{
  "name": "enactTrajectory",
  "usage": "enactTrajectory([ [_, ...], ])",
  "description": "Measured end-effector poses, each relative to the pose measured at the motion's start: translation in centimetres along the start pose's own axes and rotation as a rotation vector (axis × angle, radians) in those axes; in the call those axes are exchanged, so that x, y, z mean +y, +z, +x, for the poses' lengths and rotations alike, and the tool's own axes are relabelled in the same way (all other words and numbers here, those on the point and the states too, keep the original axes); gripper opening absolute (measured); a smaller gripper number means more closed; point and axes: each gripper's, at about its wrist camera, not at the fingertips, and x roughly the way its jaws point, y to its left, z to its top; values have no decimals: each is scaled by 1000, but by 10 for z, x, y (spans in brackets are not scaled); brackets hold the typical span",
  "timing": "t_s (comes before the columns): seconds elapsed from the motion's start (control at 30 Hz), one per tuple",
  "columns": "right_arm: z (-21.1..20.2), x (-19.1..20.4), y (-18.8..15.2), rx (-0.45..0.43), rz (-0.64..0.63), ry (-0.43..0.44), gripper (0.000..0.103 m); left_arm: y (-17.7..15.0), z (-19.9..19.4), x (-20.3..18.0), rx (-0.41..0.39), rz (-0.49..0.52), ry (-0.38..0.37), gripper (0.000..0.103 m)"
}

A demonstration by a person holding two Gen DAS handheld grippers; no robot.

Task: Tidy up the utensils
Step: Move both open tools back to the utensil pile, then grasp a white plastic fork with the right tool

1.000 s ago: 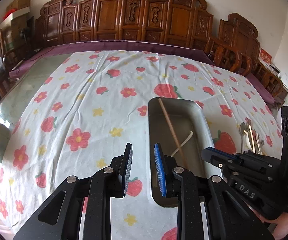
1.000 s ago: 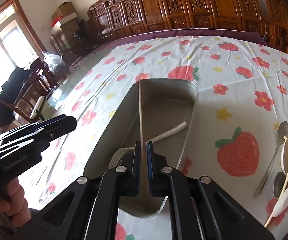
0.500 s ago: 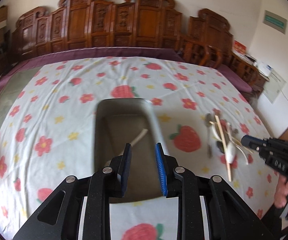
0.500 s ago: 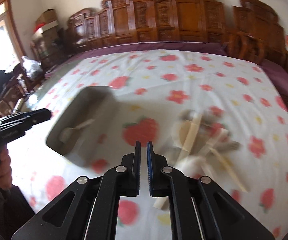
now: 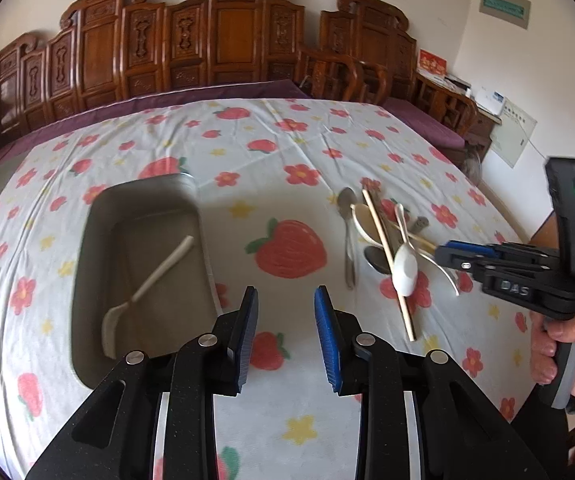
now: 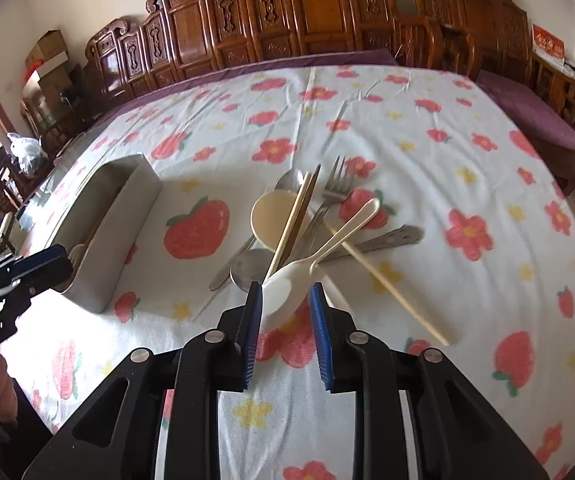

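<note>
Grey tray (image 5: 87, 264) sat left, white plastic fork (image 5: 147, 280) inside. Left gripper (image 5: 286, 300) near its right wall, jaws just widening, nothing between. Utensil pile (image 6: 311, 224) right; right gripper (image 6: 286, 294) just opening, released, white spoon (image 6: 287, 294) bowl between tips.

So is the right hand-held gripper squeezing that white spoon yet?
Cannot tell. In the right wrist view the right hand-held gripper, whose jaws have just been opening, frames the white spoon bowl, but no gap or contact shows plainly.
</note>
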Motion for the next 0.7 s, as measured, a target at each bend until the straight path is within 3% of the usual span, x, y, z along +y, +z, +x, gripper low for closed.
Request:
enactTrajectory([
  [0.33, 32, -8, -3, 49, 96, 40, 44, -11, 24, -23, 16, 43, -20, 28],
  [0.6, 44, -9, 0, 67, 136, 81, 45, -18, 45, -26, 58, 43, -18, 28],
  [0.7, 43, -10, -1, 71, 138, 88, 39, -20, 47, -29, 65, 51, -20, 28],
])
